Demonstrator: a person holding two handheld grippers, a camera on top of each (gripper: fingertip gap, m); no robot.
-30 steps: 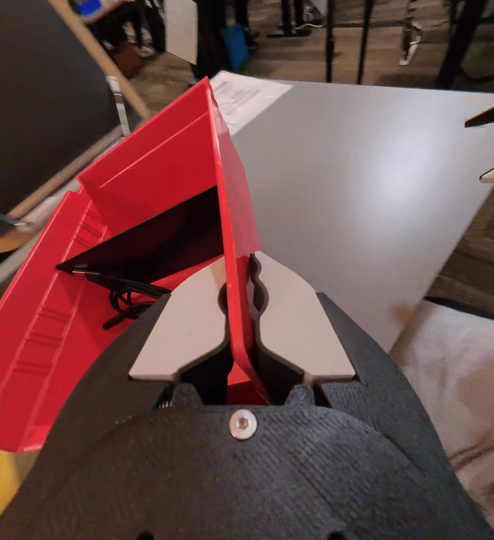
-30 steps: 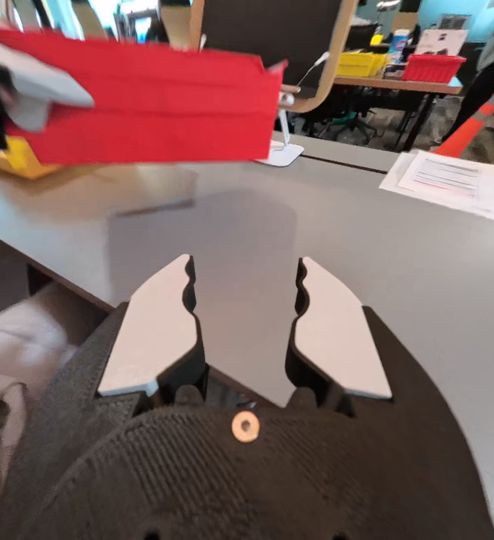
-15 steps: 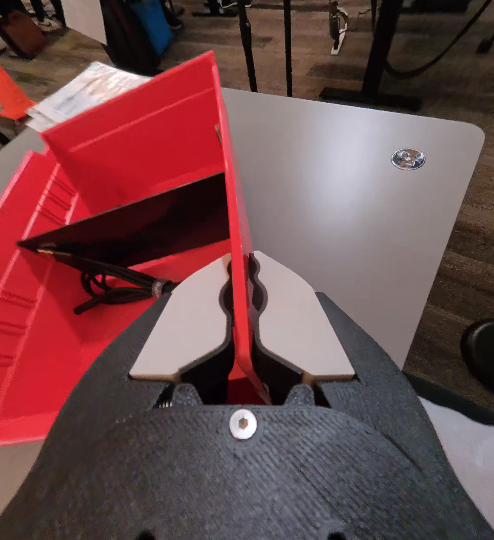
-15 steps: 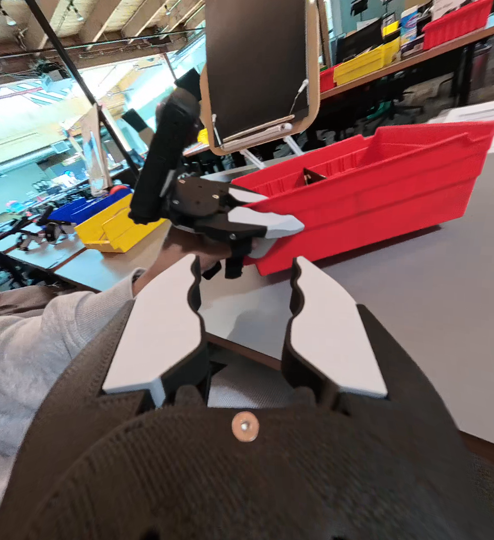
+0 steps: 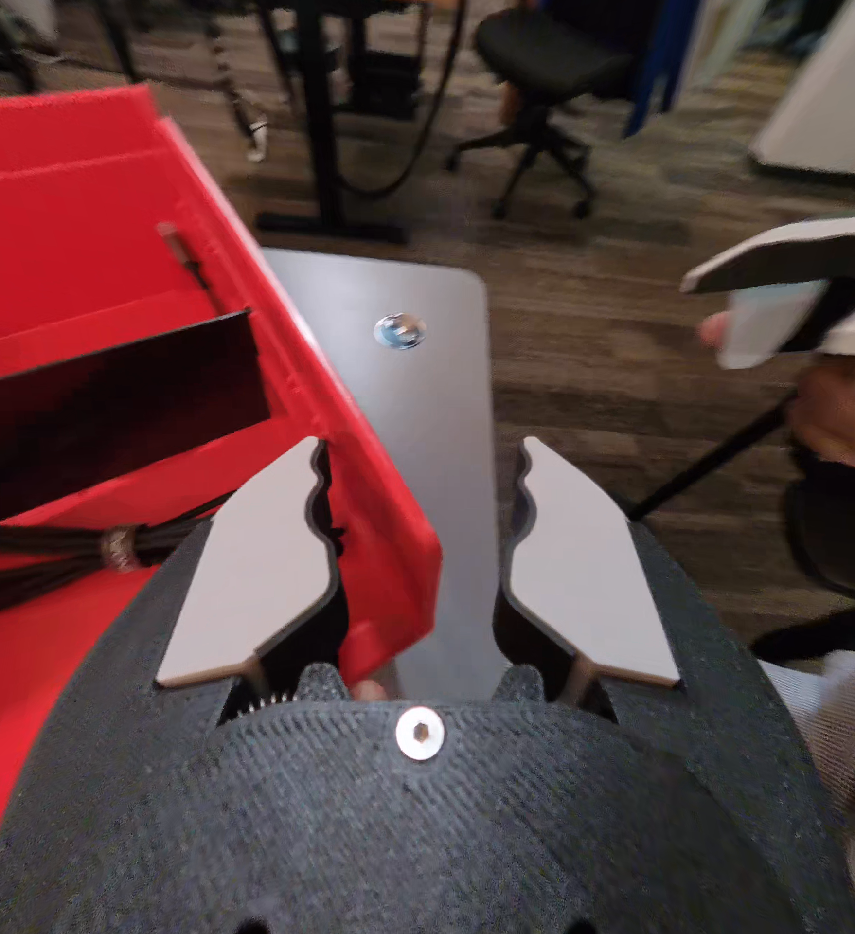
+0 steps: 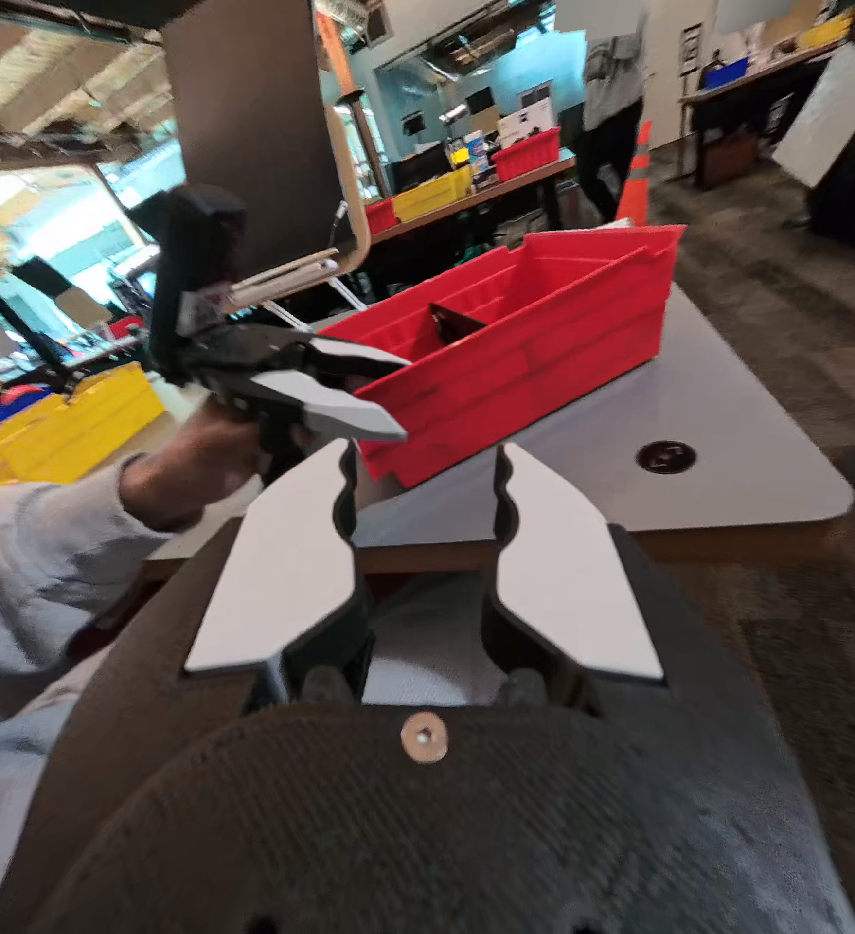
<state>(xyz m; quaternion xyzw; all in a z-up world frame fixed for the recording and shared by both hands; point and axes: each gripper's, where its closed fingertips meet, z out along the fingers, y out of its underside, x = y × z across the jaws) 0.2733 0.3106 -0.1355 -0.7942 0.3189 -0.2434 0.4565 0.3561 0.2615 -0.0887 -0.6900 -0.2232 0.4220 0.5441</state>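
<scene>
Red plastic bin point(image 5: 112, 283) sits on the grey table point(image 5: 415, 404), its near wall between the spread fingers of the left tool point(image 5: 420, 470), which grips nothing. Inside lie a black divider point(image 5: 112, 394) and a bundled black cable point(image 5: 61, 551). The right tool point(image 6: 423, 480) hangs released off the table edge, facing the bin's near end.

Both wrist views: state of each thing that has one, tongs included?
Left tongs: open, straddling the bin wall, not clamping.
Right tongs: open, empty, off the table edge.
Red bin: upright on the table.
Divider: upright in bin.
Cable bundle: tied, in bin.
</scene>
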